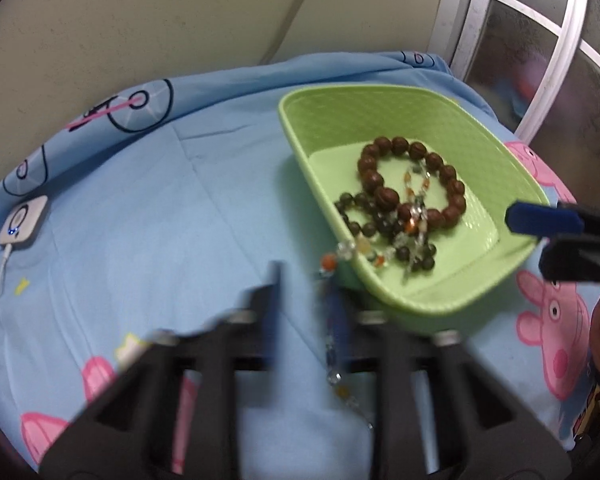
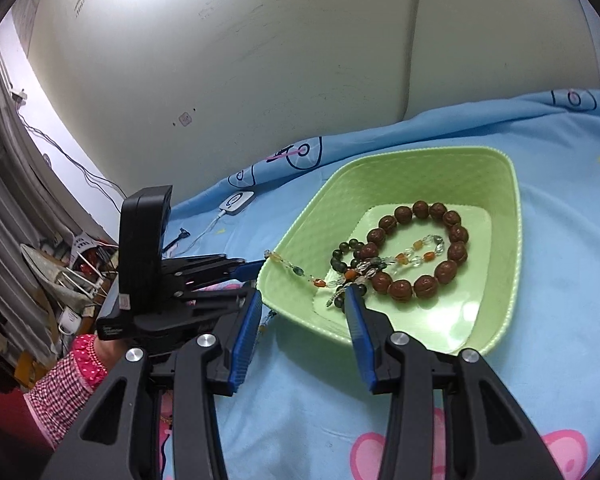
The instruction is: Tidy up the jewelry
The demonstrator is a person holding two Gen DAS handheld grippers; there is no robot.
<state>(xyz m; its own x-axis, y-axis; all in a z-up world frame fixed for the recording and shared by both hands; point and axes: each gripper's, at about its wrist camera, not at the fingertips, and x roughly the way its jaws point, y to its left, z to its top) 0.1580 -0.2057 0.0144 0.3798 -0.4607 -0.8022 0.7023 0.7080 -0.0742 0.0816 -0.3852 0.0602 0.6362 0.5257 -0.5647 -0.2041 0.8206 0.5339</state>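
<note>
A green plastic basket (image 1: 424, 120) (image 2: 496, 176) on the blue sheet holds a large brown bead bracelet (image 1: 416, 148) (image 2: 420, 284), a dark green bead bracelet (image 1: 360, 228) (image 2: 338, 262) and a clear-and-orange bead necklace (image 1: 410, 216) (image 2: 414, 250). The necklace drapes over the basket's near rim and hangs outside. My left gripper (image 1: 306, 280) is blurred, open, with the hanging strand (image 1: 332, 352) by its right finger. My right gripper (image 2: 304, 300) is open, its right finger over the basket's edge; it also shows in the left wrist view (image 1: 540, 236).
A blue cartoon-print sheet (image 1: 160, 208) (image 2: 560, 264) covers the surface. A small white device (image 1: 22, 220) (image 2: 236, 202) with a cable lies at the left. A cream wall stands behind. A window frame (image 1: 540, 40) is at right. Clutter (image 2: 60, 272) lies beyond the left edge.
</note>
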